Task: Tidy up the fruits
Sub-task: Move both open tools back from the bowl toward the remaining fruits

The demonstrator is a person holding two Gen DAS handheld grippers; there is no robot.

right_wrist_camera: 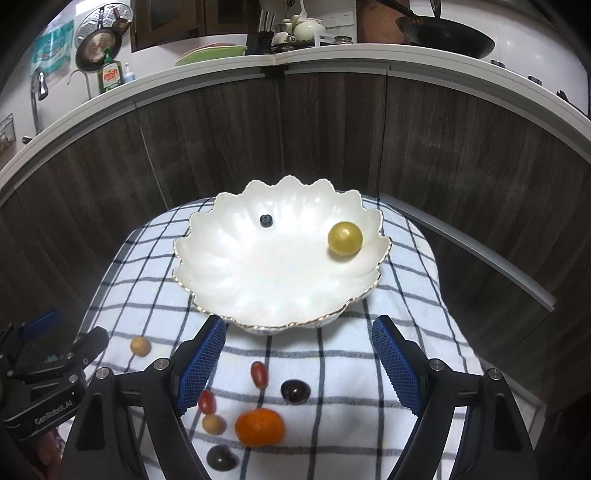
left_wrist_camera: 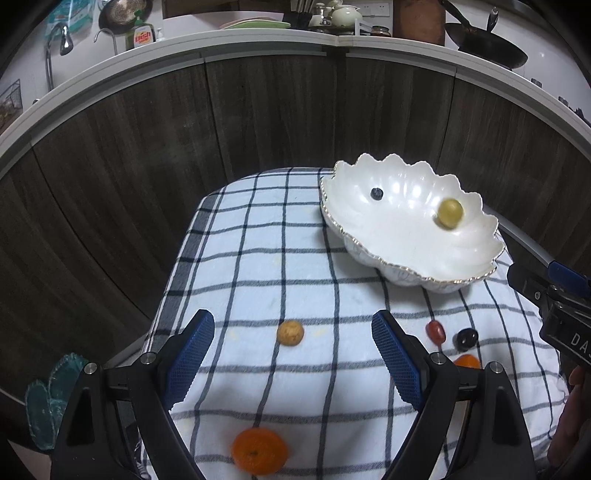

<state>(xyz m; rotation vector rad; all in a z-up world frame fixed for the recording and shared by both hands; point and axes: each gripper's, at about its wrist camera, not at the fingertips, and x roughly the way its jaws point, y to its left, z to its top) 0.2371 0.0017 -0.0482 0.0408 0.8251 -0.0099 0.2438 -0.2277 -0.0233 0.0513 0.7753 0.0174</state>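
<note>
A checked cloth (right_wrist_camera: 402,295) fronts dark cabinet doors (right_wrist_camera: 332,140); dish soap (right_wrist_camera: 110,75) and wok (right_wrist_camera: 447,35) sit above.

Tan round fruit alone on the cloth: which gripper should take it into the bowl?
Left. The tan round fruit lies just ahead, between the left gripper's open jaws; from the right gripper it sits off to the side, outside its jaws.

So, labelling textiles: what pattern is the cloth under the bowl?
White cloth with dark blue check lines, clearest in the right wrist view.
</note>
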